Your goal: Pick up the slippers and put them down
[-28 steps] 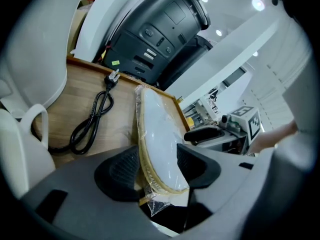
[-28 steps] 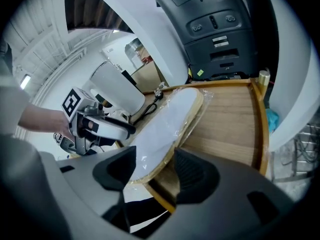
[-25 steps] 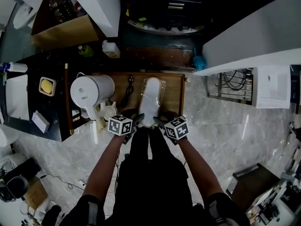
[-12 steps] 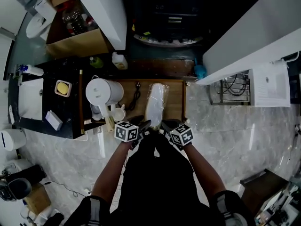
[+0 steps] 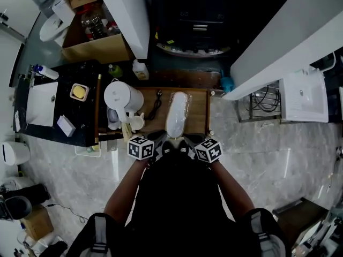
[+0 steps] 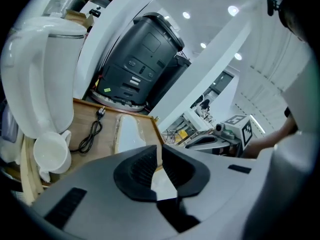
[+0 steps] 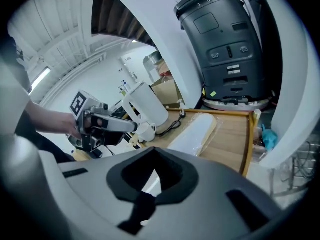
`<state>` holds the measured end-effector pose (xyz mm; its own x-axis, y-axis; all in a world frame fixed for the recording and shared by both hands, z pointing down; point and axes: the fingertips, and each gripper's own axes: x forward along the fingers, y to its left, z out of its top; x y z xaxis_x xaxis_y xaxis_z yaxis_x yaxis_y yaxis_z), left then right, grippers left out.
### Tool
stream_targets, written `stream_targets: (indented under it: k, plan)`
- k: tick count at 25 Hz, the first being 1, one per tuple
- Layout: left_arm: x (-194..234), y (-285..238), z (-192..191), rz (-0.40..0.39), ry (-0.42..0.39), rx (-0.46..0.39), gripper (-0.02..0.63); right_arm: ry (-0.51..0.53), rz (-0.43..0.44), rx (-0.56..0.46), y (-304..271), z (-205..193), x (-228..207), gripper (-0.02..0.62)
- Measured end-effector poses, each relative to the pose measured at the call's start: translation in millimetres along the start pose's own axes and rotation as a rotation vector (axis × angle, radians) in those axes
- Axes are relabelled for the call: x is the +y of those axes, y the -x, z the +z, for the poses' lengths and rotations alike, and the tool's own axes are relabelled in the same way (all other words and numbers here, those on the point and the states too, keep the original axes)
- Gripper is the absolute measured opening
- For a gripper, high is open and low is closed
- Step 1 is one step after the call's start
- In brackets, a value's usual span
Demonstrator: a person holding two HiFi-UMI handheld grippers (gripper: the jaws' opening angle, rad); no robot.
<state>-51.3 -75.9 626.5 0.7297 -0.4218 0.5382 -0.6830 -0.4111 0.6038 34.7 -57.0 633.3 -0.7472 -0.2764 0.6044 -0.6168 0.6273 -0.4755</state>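
Note:
The slippers (image 5: 177, 114) are a white pair wrapped in clear plastic, lying flat on the wooden tray (image 5: 201, 111). Both grippers hover just short of the pack's near end. The jaws of my left gripper (image 5: 162, 143) have just been closing. In the left gripper view its pads (image 6: 142, 166) stand a thin slit apart, and I see nothing between them. My right gripper (image 5: 186, 142) has also just closed. Its jaws meet in the right gripper view, and it (image 7: 152, 171) holds nothing. The pack (image 7: 192, 129) lies ahead of it, untouched.
A white kettle (image 5: 122, 96), a white cup (image 5: 136, 123) and a black cable with plug (image 5: 156, 105) share the tray's left side. A tall black appliance (image 5: 193, 31) stands behind the tray. A dark counter with a sink (image 5: 40, 103) is at left, and pale marble floor lies around.
The head view has risen and pulled back. Both grippers have lifted away from the sides of the pack's near end toward the person. The pack has stayed on the tray.

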Motion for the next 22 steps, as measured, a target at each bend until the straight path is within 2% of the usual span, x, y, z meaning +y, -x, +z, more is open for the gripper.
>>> stream_targets:
  k: [8,22]
  plan:
    - [-35.3,19.1,10.9,-0.053,-0.027,-0.076,0.012,0.1,0.013,-0.029,17.5,6.7,19.8,0.008]
    - [-67.2,23.4,-2.2,-0.072,-0.049,-0.091,0.012,0.17,0.089,-0.058,22.4,11.7,44.2,0.008]
